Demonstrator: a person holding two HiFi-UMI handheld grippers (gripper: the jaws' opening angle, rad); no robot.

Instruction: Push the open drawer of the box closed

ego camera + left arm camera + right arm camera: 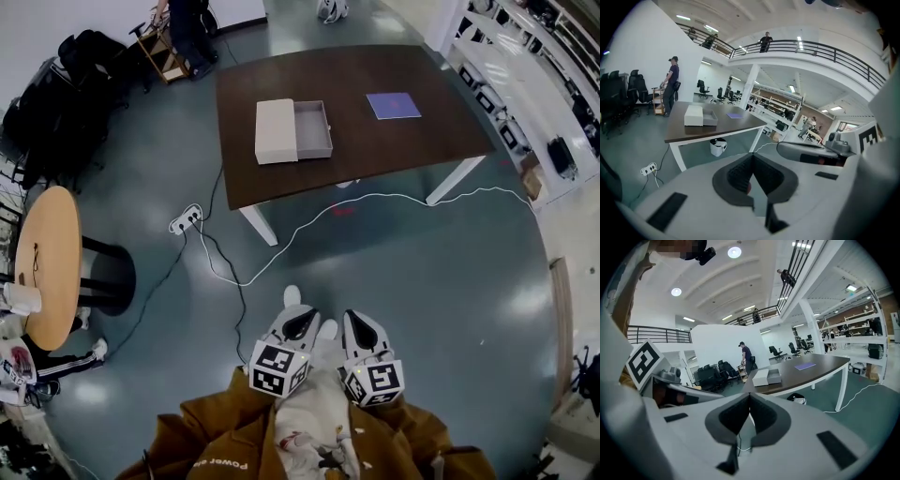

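Drawer [315,129] open rightward, box [276,131] lying left-right

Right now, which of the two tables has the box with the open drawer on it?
The dark brown rectangular table ahead; the box sits there beside a purple mat. The round light-wood table holds no box.
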